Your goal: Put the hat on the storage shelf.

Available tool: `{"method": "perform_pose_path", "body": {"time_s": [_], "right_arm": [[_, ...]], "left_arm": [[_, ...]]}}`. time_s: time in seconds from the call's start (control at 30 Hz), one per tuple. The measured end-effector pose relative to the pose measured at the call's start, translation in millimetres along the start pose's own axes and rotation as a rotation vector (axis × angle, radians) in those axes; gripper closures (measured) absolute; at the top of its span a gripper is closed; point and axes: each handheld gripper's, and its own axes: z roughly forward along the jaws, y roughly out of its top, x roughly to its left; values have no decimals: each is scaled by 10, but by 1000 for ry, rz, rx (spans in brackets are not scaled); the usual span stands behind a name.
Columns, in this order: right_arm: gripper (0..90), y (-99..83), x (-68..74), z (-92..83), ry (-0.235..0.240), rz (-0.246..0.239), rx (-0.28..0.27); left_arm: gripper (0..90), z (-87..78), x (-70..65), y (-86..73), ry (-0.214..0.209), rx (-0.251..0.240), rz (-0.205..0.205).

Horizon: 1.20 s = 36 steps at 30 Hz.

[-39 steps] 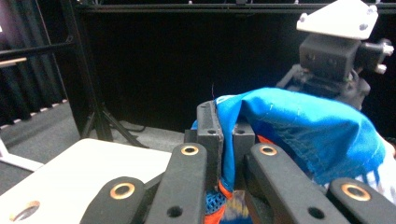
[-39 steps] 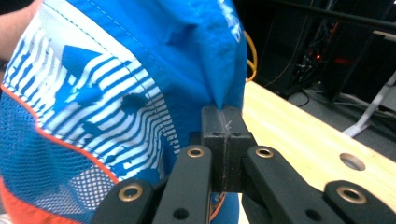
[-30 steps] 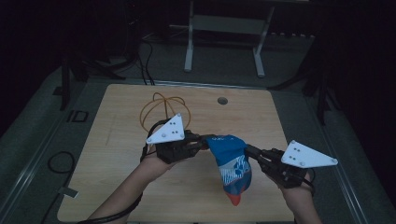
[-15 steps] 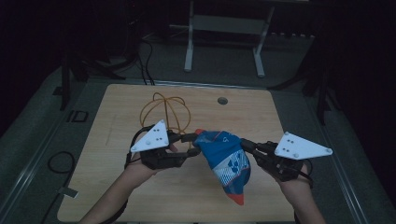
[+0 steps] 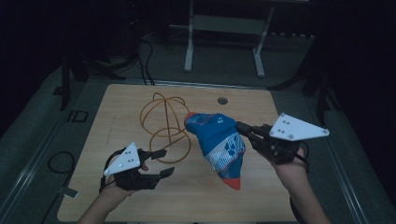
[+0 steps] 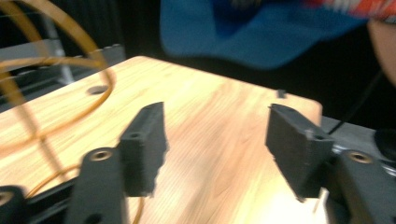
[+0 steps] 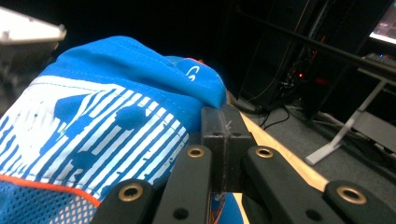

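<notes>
Released by the left tool (image 5: 158, 163), the blue garment (image 5: 218, 140) is now held only by the clamped right tool (image 5: 243, 129). Left tool's jaws are spread wide, empty, beside the wire frame (image 5: 163, 123).

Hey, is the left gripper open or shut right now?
Open. In the left gripper view the left gripper has its two black jaws standing wide apart with bare table between them, gripping nothing.
</notes>
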Motion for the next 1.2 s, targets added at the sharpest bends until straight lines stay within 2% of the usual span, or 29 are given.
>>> {"method": "perform_pose_path", "body": {"time_s": [0.03, 0.13, 0.2, 0.23, 0.27, 0.3, 0.37, 0.5, 0.57, 0.6, 0.67, 0.73, 0.8, 0.83, 0.87, 0.9, 1.03, 1.1, 1.13, 1.17, 1.2], "right_arm": [[900, 31, -9, 17, -2, 1, -2], [900, 169, -45, 112, -17, -18, -9], [900, 243, -68, 176, -23, -24, -10], [900, 243, -68, 176, -23, -24, -10], [900, 285, -83, 214, -27, -28, -11], [900, 365, -114, 295, -31, -30, -13], [900, 441, -139, 381, -34, -34, -14], [900, 579, -179, 570, -38, -39, -10], [900, 643, -194, 669, -38, -36, -4], [900, 674, -202, 721, -34, -36, -4], [900, 733, -208, 828, -36, -33, 1], [900, 786, -211, 944, -28, -30, 4], [900, 836, -199, 1069, -24, -30, 15], [900, 836, -199, 1069, -24, -30, 15], [900, 900, -179, 1236, -18, -32, 26], [900, 900, -179, 1236, -18, -32, 26], [900, 986, -129, 1529, 0, -26, 40], [900, 1001, -94, 1658, 14, -22, 53], [900, 1001, -94, 1658, 14, -22, 53], [900, 1005, -42, 1789, 25, -29, 69], [900, 1005, -42, 1789, 25, -29, 69]], "left_arm": [[357, -25, -2, -72, 19, -1, -9], [260, -68, -17, -235, 79, -6, -29], [124, -89, -25, -357, 110, -6, -49], [90, -89, -25, -357, 110, -6, -49], [90, -115, -28, -484, 157, 0, -64], [15, -132, -29, -545, 180, 13, -75], [14, -175, -34, -669, 230, 15, -81], [14, -230, -44, -883, 302, 9, -110], [14, -239, -52, -965, 315, 10, -119], [15, -238, -62, -1003, 316, -1, -130], [15, -223, -66, -1064, 308, 8, -142], [15, -207, -77, -1107, 314, 13, -131], [15, -196, -79, -1126, 309, 13, -136], [15, -196, -79, -1126, 309, 13, -136], [15, -193, -80, -1128, 308, 8, -129], [15, -193, -80, -1128, 308, 8, -129], [16, -221, -58, -1127, 315, -1, -126], [16, -260, -29, -1133, 322, -16, -138], [16, -260, -29, -1133, 322, -16, -138], [16, -279, -15, -1142, 325, -32, -147], [16, -279, -15, -1142, 325, -32, -147]]}}
